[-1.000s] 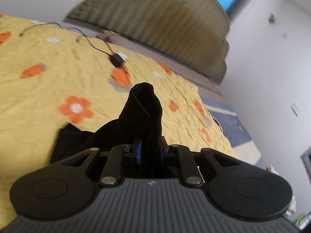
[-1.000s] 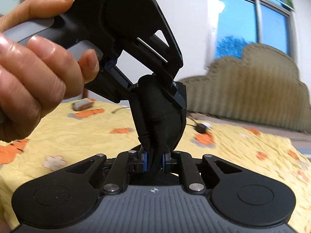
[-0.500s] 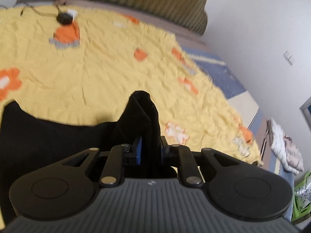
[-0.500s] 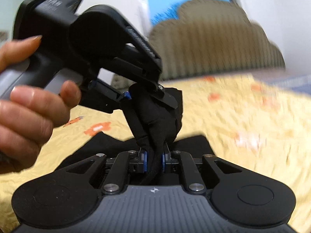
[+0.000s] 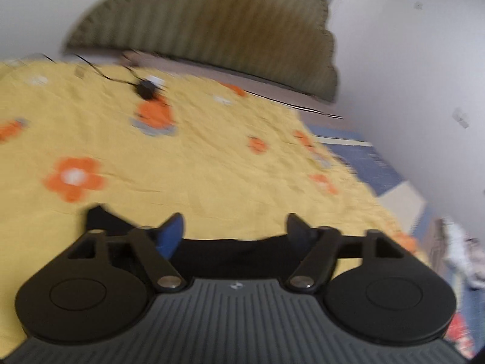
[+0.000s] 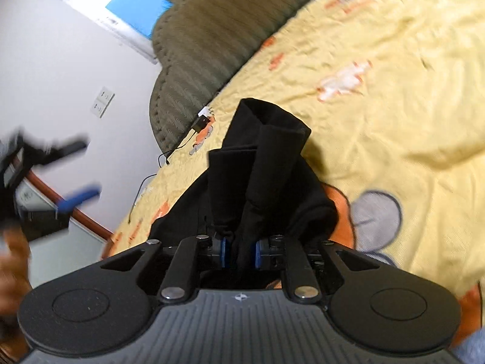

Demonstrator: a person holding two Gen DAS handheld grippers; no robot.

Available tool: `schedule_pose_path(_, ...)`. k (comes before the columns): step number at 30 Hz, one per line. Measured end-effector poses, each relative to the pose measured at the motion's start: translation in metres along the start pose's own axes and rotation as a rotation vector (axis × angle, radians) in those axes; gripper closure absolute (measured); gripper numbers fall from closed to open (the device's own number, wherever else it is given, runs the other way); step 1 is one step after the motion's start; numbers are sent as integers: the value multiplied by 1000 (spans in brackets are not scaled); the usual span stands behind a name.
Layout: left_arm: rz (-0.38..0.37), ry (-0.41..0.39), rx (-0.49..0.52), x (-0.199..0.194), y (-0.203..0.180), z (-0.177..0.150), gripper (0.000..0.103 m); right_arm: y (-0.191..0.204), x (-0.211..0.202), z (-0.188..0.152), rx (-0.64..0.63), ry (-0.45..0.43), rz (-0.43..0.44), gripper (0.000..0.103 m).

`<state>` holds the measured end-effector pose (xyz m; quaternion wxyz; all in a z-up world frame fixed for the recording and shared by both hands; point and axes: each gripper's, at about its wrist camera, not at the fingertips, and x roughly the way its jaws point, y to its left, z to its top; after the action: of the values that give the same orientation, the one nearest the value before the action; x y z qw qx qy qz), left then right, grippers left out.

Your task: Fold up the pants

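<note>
The black pants (image 5: 236, 254) lie on the yellow bed cover just under my left gripper (image 5: 235, 224). Its jaws are opening wide and nothing is between its blue-padded fingers (image 5: 169, 233). In the right wrist view a bunched fold of the pants (image 6: 266, 157) stands up from my right gripper (image 6: 241, 250). Those jaws are opening slightly, but the pads still press on the cloth. The left gripper (image 6: 74, 173) shows blurred at the left edge there, apart from the fabric, with a hand (image 6: 12, 257) below it.
The bed carries a yellow cover with orange flowers (image 5: 212, 157). A ribbed olive headboard (image 5: 212, 30) stands behind. A black charger with its cable (image 5: 145, 89) lies near the headboard. Right of the bed are a blue floor mat (image 5: 363, 157) and a pile of cloth (image 5: 463, 261).
My left gripper has let go of the pants fold and opened wide; the fold dropped onto the bed. The right gripper has rolled and sunk toward the bed, still holding fabric.
</note>
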<state>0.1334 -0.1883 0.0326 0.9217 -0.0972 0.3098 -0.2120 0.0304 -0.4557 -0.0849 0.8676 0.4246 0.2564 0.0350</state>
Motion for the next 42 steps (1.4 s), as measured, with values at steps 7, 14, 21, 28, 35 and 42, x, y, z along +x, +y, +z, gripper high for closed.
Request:
schedule_pose_path(7,143,31,-53,-25,62,-35,19,12,-49,5,-178,-24,-150,77)
schedule_pose_path(14,163,86,-131,-21,86,-57,19,52,-51,9,-485,-95,-282,76)
schedule_pose_path(21,171,88,-59,-19,69,-65,17,46,-30,12,-509,-36,-294,78)
schedule_pose_path(28,174,94,-70,-17,72,-66,15,50,-41,10,-602,-43,-317,101)
schedule_pose_path(35,179,118,-66,-11,76,-72,15,42,-39,9,-659,-56,-451,103)
schedule_pose_path(42,149,139,-91,1,73,-72,14,95,5,57,-714,-57,-244,102)
